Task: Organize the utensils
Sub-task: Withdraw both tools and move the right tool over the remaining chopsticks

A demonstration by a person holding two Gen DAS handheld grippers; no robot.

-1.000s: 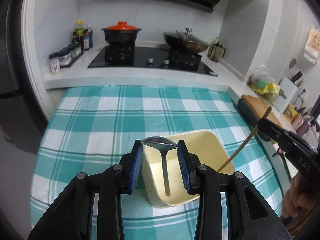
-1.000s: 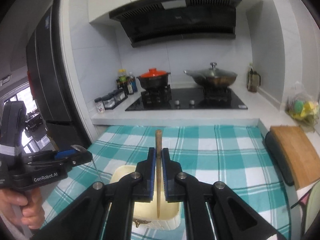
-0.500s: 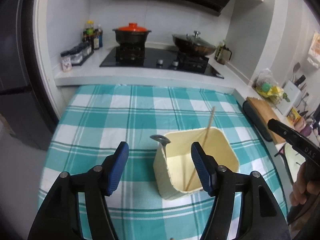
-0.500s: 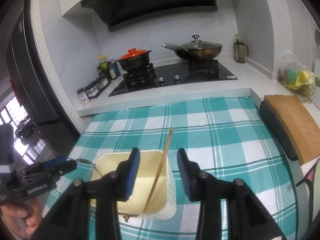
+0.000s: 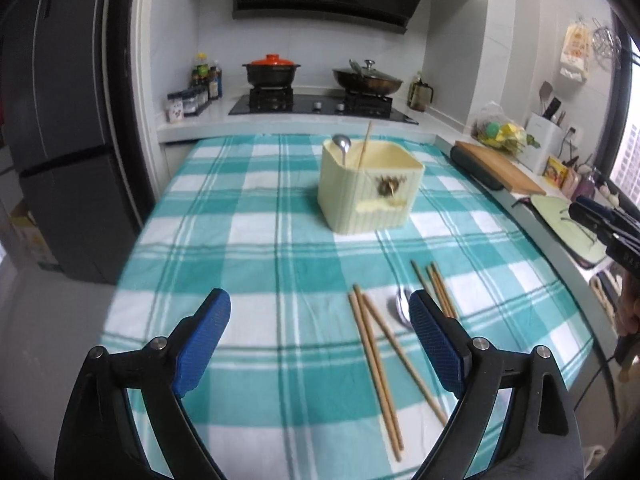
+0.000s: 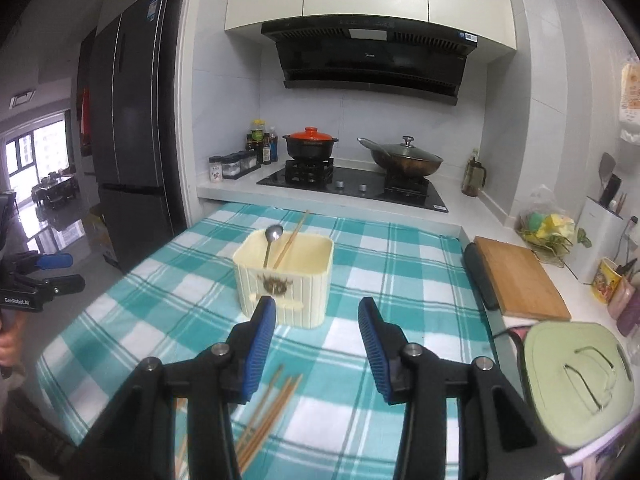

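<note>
Both grippers have pulled back from the holder [image 5: 370, 188], which a second ago sat right under their fingers and now stands further up the checked cloth [image 5: 256, 240]. Left gripper [image 5: 318, 340]: its jaws have just been opening and now stand wide apart with nothing between them; the spoon it clamped earlier is out of its grip. Right gripper [image 6: 316, 344]: its jaws, shut on a chopstick a second ago, opened and now hold partly apart, empty. In the cream holder a spoon [image 5: 342, 146] leans handle-down with its bowl above the rim, and one chopstick [image 5: 365, 145] leans beside it. On the cloth nearer the grippers lie loose chopsticks [image 5: 376, 364], some crossing each other, and a second spoon [image 5: 401, 307] whose bowl shows just beside the left gripper's right finger. In the right wrist view the same chopsticks [image 6: 272, 412] lie below its left finger. A cutting board [image 6: 520, 276] sits on the counter to the right.
</note>
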